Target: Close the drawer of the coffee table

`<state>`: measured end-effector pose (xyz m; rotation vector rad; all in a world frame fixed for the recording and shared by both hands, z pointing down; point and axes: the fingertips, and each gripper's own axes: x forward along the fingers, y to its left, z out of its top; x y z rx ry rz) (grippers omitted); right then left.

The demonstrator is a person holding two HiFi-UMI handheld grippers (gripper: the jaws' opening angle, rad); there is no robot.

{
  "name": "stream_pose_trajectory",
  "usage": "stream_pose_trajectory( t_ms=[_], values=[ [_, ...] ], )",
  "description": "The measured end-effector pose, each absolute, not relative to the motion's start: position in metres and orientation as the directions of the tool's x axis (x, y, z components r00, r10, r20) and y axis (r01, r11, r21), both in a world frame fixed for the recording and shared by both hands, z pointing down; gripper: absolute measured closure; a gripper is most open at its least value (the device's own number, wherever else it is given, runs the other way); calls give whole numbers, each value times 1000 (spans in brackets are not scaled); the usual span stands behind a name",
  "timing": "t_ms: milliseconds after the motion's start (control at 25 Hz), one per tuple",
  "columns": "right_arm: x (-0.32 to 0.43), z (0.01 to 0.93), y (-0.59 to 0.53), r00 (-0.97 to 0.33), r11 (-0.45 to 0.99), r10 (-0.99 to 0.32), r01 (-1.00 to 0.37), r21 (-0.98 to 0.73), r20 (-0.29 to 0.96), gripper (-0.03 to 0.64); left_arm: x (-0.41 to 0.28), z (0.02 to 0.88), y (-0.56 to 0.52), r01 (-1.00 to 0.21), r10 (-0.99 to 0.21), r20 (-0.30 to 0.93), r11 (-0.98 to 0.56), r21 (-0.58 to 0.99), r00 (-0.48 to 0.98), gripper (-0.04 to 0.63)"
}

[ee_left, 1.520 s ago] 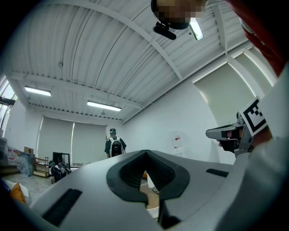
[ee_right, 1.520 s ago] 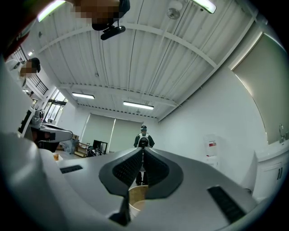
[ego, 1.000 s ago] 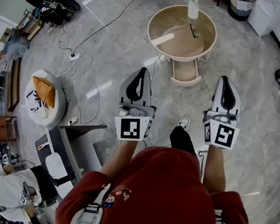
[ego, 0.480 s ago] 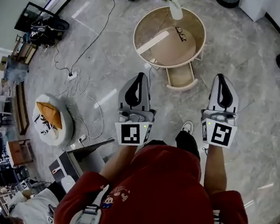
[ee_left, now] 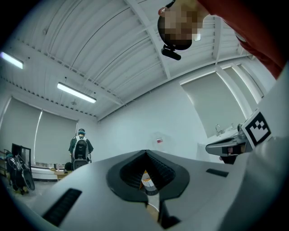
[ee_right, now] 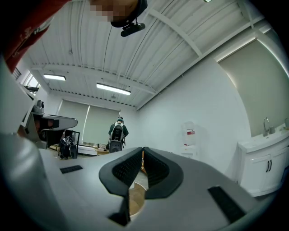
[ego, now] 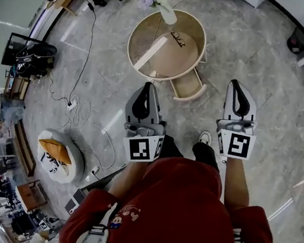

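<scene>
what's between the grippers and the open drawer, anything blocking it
Nothing visible. Only bare floor lies between the drawer and the left gripper or right gripper, and the drawer's path back under the coffee table looks unobstructed.

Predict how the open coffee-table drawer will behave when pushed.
The drawer looks shallow and empty, so it is probably light and slides easily. The slim vase at the coffee table edge might wobble if it slams.

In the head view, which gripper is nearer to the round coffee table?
Left. The left gripper points at the coffee table, just short of its near rim; the right gripper is further right, past the open drawer.
</scene>
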<state>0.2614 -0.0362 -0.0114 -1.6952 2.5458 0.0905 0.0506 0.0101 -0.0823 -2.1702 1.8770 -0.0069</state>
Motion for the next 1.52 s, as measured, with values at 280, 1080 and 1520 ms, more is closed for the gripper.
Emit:
stream_pose_trajectory(
  t_ms=[280,1080,1520],
  values=[
    [219,-13,-44,-325,323,-942,-946,41,-85,591,-2,-41,-26,-964,-968,-116,-201,-176,223,583],
    [119,19,-74,-221,222,-975,-975,19,23,595,-76,-10,-79,-882,-896,-62,-418,-218,440,583],
    [104,204,-80,-310,318,-937,-948,25,164,595,-52,151,-93,-858,-873,9,-482,-177,488,583]
  ],
)
